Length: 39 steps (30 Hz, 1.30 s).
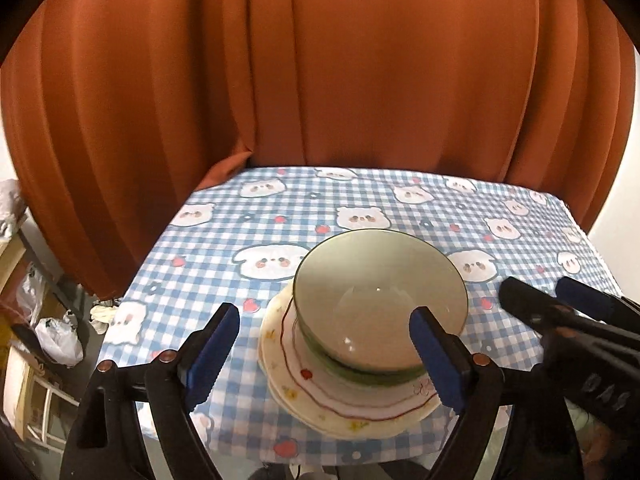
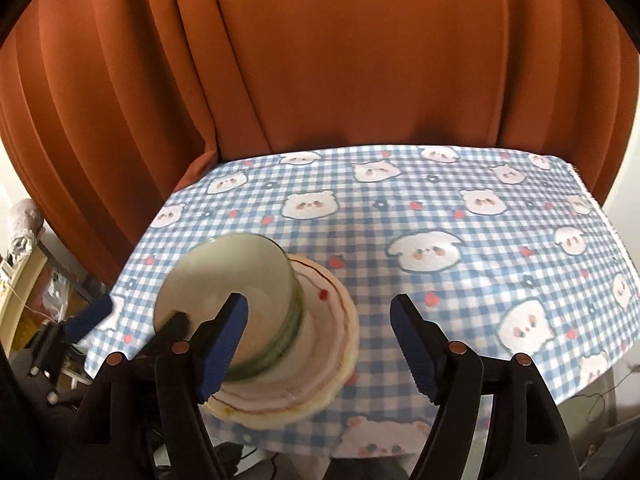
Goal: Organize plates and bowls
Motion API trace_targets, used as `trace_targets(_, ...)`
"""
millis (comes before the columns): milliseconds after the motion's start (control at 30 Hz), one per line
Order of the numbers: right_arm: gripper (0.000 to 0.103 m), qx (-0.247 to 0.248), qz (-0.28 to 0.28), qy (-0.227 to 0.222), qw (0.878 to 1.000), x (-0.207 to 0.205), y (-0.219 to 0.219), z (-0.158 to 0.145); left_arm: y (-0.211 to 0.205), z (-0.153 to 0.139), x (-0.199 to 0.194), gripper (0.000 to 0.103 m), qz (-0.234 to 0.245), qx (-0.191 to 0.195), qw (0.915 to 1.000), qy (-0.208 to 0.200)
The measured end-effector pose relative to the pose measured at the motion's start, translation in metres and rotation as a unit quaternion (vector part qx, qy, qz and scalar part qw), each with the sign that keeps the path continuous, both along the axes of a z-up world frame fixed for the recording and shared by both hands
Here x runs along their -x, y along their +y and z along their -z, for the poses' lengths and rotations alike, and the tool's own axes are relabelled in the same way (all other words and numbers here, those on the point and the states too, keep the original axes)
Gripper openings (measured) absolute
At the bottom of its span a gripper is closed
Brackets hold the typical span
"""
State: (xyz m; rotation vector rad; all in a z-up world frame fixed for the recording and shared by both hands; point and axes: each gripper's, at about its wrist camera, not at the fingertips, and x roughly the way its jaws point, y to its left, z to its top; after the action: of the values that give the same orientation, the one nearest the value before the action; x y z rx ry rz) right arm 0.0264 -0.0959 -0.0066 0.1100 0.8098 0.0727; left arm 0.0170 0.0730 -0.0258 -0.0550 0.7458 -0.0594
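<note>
Bowls (image 1: 380,304) sit nested on stacked plates (image 1: 344,396) at the bench's (image 1: 248,240) 6 o'clock edge; stacking looks done. Left tool (image 1: 324,356) and right tool (image 2: 320,348) gape wide, holding nothing.

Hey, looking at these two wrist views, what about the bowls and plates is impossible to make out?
- How many bowls: both views, green rims blur together.
- How many plates: the bowls cover their middles and the edges overlap.
- Near rim of the stack: right wrist view, a right gripper finger hides it.
- Left gripper: touching the bowls or merely in front, unclear.
</note>
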Motion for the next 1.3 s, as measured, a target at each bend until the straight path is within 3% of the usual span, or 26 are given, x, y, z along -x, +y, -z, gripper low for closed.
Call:
trace_targets(267,0.078,0.004,0.028,-0.034,0.999,0.055,-0.039,0.006,0.001,0.002,0.046,0.092,-0.010,0.014,0.9996,-0.023)
trace_targets(633,0.083,0.030,0.037,-0.062,0.997,0.107,-0.048,0.011,-0.020,-0.006,0.079,0.098,0.014,0.010,0.9988,-0.046)
trace_targets(1300,0.085,0.034,0.053,-0.071,0.995,0.116,-0.063,0.007,-0.034,-0.009,0.083,0.099,0.019,0.008,0.9984,-0.052)
